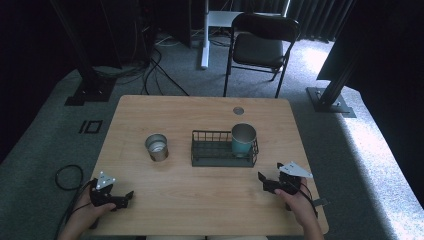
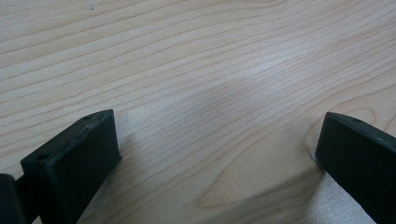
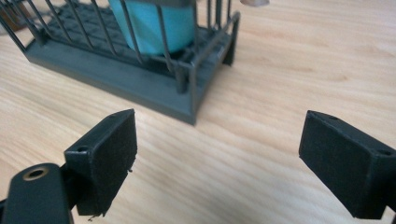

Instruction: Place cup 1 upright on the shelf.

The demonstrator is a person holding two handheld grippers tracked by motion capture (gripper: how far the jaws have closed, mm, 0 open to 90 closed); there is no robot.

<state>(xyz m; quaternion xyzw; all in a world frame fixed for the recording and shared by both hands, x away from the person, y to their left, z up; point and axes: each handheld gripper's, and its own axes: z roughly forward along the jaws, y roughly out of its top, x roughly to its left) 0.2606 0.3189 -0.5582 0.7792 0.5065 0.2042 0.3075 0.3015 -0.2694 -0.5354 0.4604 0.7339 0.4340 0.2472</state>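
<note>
High view: both grippers, left gripper and right gripper, gape wide, empty; teal cup seemingly inside rack.

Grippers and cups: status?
Left gripper open, empty, near table edge. Right gripper open, empty, facing wire rack. Teal cup upright in rack; steel cup outside, left. Nothing between.

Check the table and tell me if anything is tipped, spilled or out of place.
Nothing stands out. The teal cup stands upright in the right end of the wire rack, the steel cup stands upright on the table, and nothing has spilled. The left gripper and right gripper are open, holding nothing.
</note>
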